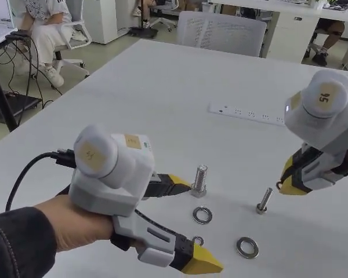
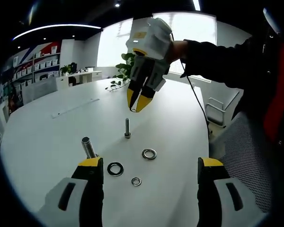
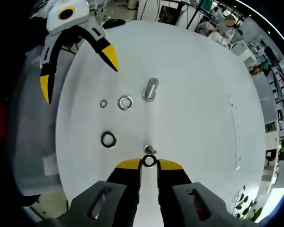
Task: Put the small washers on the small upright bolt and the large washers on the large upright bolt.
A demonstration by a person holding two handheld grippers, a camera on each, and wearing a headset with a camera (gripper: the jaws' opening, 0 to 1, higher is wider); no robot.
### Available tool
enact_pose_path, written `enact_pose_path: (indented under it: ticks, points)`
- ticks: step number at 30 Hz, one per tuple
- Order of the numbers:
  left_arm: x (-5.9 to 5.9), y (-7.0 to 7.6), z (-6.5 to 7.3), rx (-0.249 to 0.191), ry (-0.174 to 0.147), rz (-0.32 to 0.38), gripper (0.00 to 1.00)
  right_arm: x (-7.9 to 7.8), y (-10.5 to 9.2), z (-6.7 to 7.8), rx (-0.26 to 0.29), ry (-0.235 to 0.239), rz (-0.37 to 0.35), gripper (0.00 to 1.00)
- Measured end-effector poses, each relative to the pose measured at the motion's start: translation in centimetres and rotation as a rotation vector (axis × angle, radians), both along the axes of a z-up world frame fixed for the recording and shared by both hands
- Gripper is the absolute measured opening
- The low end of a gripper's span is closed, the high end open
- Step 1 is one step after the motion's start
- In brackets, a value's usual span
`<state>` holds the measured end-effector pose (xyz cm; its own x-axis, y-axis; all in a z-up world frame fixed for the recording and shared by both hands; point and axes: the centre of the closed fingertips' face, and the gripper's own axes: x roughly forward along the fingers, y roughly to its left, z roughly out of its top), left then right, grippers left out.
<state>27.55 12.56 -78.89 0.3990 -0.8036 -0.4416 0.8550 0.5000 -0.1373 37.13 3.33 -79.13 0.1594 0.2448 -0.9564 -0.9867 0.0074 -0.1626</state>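
Three washers lay loose on the table (image 1: 162,104) in the head view. The first large washer (image 1: 202,215) sat just near of the large bolt (image 1: 200,179), the second large washer (image 1: 247,247) lay nearer and to the right, and the loose small washer (image 1: 198,240) lay between them. The small bolt (image 1: 264,200) stood to the right, with the right gripper (image 1: 290,186) just beyond it on the right.

In the left gripper view, the left gripper (image 2: 150,163) had its jaws wide apart and empty. The large bolt (image 2: 88,147) stood just past the left-hand jaw. The right gripper (image 2: 137,101) hung above the small bolt (image 2: 127,128).

In the right gripper view, the right gripper (image 3: 149,163) had its jaws together, clamped on the edge of the held small washer (image 3: 149,161). The tip of the small bolt (image 3: 150,150) lay just beyond the washer.

The step in hand appeared to be threading this washer.
1. Centre the hole over the bolt tip.
2. Hold the washer level.
3. Lower until the thread passes through.
4. Only then part the jaws. Releasing sooner would likely let the washer drop beside the bolt.
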Motion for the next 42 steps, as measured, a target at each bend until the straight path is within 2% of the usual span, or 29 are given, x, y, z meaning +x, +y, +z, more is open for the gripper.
enact_pose_path:
  ticks: [12,42]
  points:
    - [0.2,0.2,0.3,-0.008,-0.009,0.014,0.82,0.8,0.3,-1.1,-0.021,0.015,0.015,0.14]
    - [0.4,0.4,0.8,-0.024,-0.020,0.024,0.82,1.0,0.6,-2.6,-0.039,0.041,0.026,0.14]
